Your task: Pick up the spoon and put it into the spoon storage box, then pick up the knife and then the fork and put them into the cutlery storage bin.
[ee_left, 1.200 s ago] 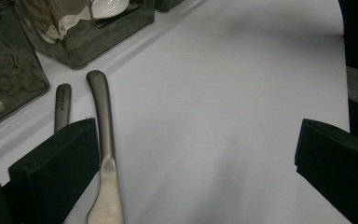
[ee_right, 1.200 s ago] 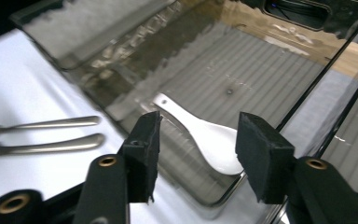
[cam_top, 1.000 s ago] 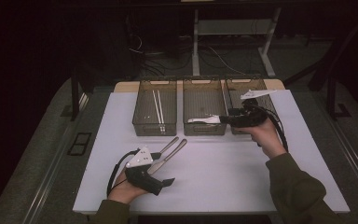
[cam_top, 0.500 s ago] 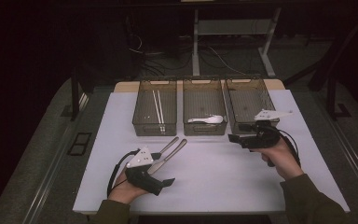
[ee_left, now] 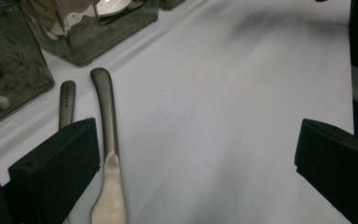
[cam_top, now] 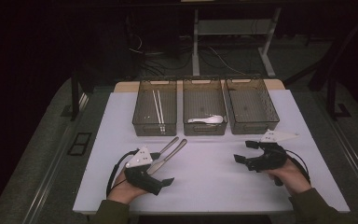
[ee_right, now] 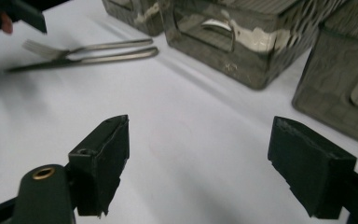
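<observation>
A metal knife point(cam_top: 173, 151) and fork point(cam_top: 167, 145) lie side by side on the white mat point(cam_top: 214, 186). My left gripper point(cam_top: 163, 168) rests beside them, open. In the left gripper view the knife point(ee_left: 109, 158) lies just inside the left pad point(ee_left: 56, 172), untouched, with the fork handle point(ee_left: 67, 102) beyond it. My right gripper point(cam_top: 245, 151) hovers low over the mat's right side. Its jaws have just been opening and stand wide with nothing between them point(ee_right: 200, 163). A white spoon point(cam_top: 207, 120) lies in the middle bin point(cam_top: 205, 130).
Three dark clear bins stand in a row at the back. The left bin point(cam_top: 142, 112) holds white chopsticks point(cam_top: 157, 106). The right bin point(cam_top: 270, 112) looks bare. The mat's edges drop to a grey table, with dark floor and cables behind.
My right gripper came back from over the bins and down toward the mat's right side. The white spoon it had at its tip now lies in the middle bin. The left gripper stayed put.
</observation>
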Tool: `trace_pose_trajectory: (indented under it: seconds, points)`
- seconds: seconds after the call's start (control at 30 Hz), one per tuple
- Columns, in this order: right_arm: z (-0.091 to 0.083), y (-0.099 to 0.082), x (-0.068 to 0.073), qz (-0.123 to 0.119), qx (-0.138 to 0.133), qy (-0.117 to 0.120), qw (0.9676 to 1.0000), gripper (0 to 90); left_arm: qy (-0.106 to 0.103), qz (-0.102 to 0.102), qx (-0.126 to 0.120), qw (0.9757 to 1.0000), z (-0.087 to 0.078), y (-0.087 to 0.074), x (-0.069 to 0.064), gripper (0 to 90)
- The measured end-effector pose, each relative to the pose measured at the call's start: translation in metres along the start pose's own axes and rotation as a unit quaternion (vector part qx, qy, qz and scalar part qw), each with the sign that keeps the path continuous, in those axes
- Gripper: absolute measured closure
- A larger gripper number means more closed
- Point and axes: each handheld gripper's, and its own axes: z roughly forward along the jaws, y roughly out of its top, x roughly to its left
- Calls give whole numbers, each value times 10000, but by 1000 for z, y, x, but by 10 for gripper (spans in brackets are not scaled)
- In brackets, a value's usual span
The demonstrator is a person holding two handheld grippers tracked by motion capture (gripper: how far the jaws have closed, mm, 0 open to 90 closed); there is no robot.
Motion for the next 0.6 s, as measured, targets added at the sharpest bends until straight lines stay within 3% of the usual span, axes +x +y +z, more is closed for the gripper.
trace_pose_trajectory:
  seconds: [0.6]
  points:
    - [-30, -41, -1, 6, -74, -169, 9998, 199, 84, -4, 17, 10000, -3, -1, -1, 0]
